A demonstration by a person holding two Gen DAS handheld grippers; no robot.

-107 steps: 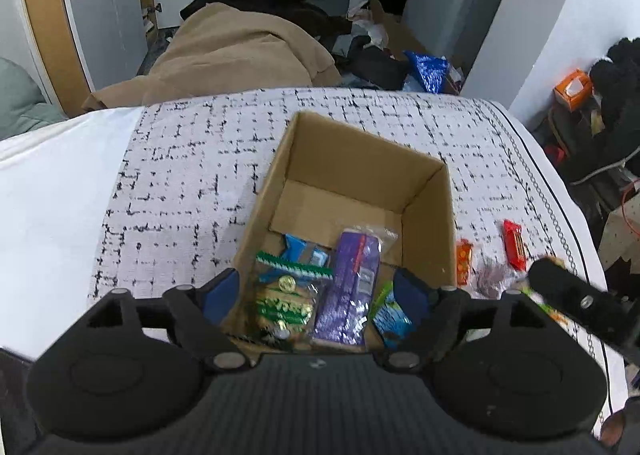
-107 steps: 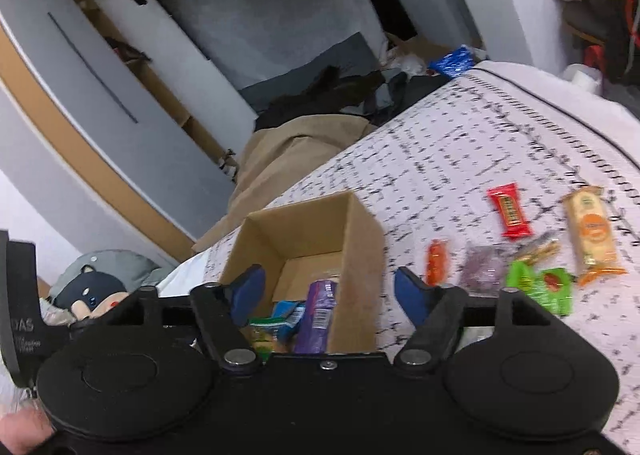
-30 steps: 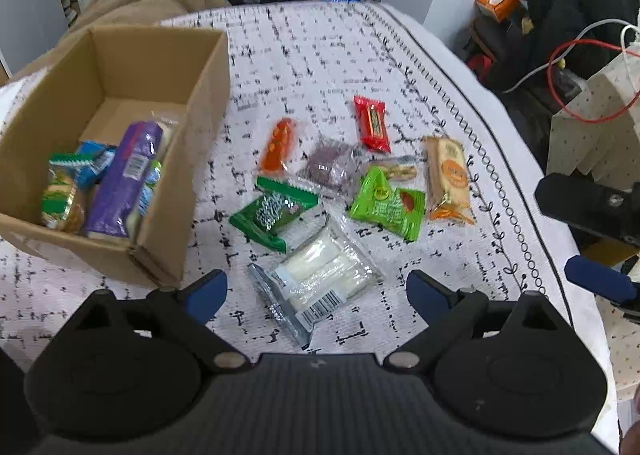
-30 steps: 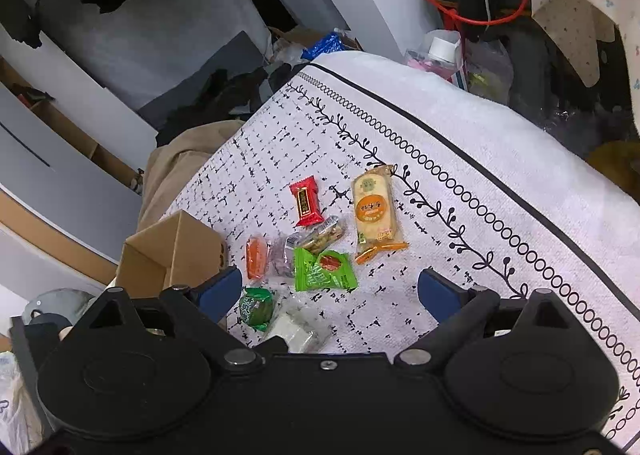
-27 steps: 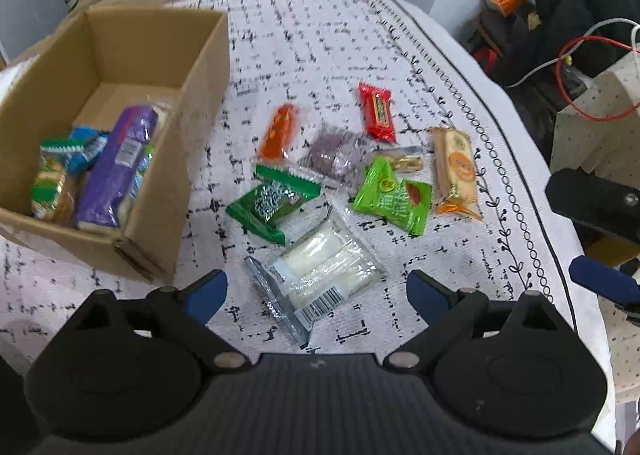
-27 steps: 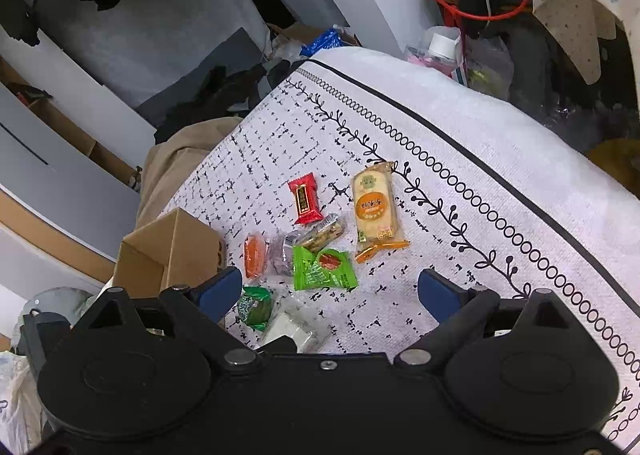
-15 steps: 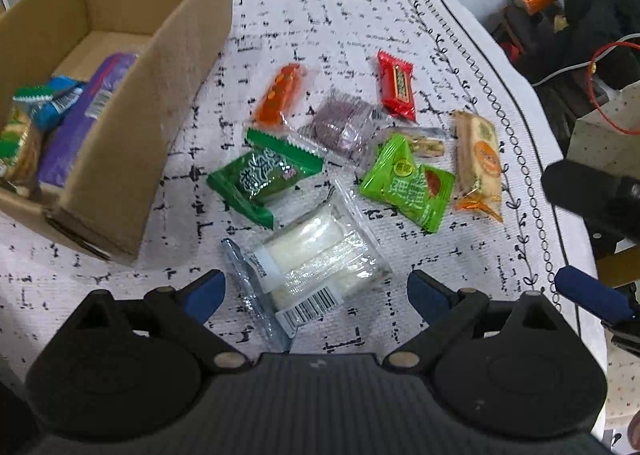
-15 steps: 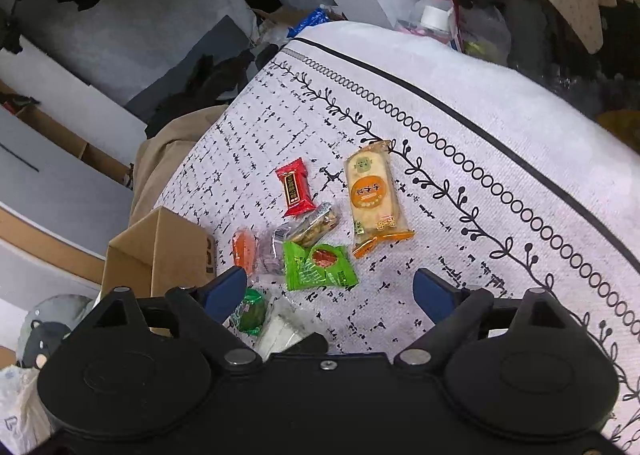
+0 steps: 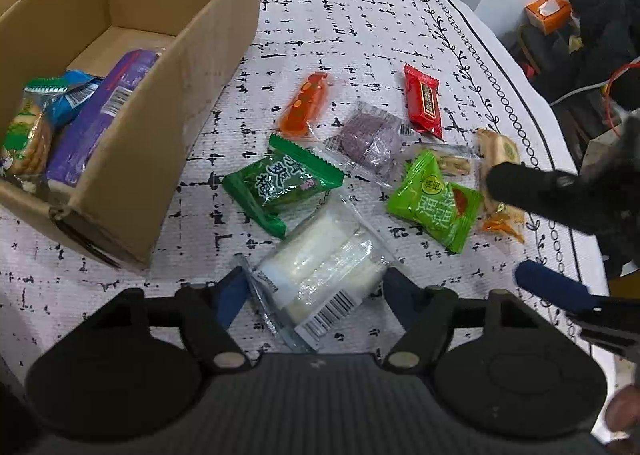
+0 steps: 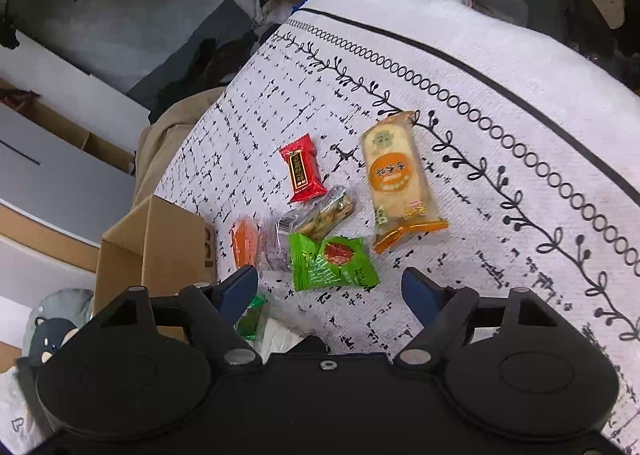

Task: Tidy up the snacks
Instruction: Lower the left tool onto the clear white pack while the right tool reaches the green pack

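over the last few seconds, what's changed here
The left gripper swung from over the cardboard box to the loose snacks and came down, open jaws now flanking the clear white packet. The right gripper is open, empty. Snacks unmoved.

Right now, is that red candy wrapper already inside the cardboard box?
No, the red candy wrapper lies on the patterned cloth, well outside the cardboard box, among the other loose snacks.

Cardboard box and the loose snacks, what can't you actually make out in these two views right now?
- Cardboard box: contents hidden in the right wrist view, which shows only its outer wall.
- Cracker pack: partly covered in the left wrist view by the right gripper.
- Clear white pack: near end hidden behind the left gripper.
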